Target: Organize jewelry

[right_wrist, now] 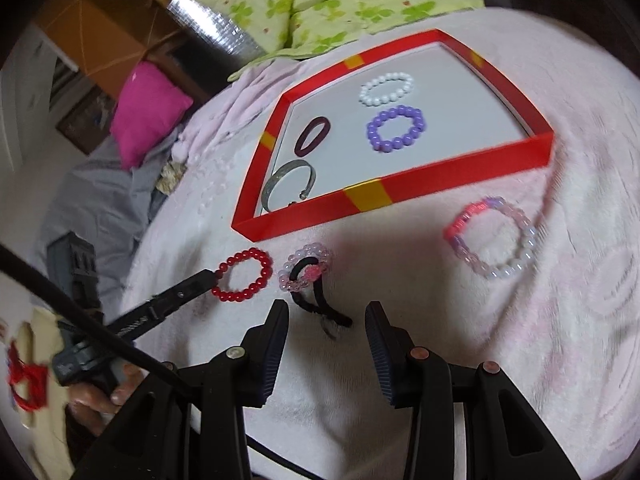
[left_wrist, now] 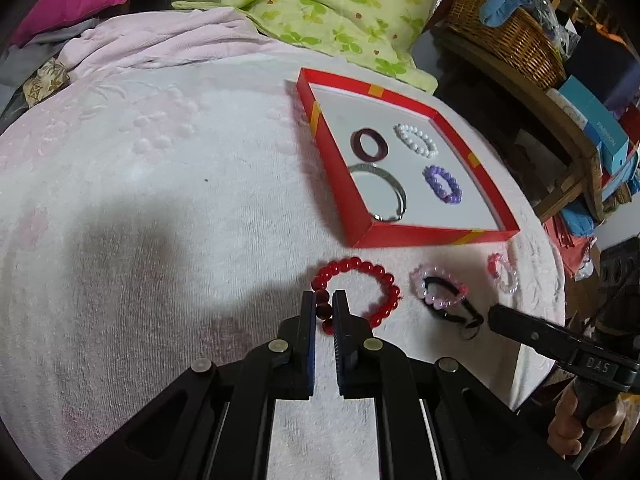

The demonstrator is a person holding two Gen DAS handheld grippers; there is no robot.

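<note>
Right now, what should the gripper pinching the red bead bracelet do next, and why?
Probably lift the red bead bracelet and carry it to the red tray. The left gripper is shut on its beads, it lies on the white towel, and four pieces are in the tray already.

Wicker basket (left_wrist: 506, 36), magenta pillow (right_wrist: 146, 114), green quilt (left_wrist: 340, 12)
</note>
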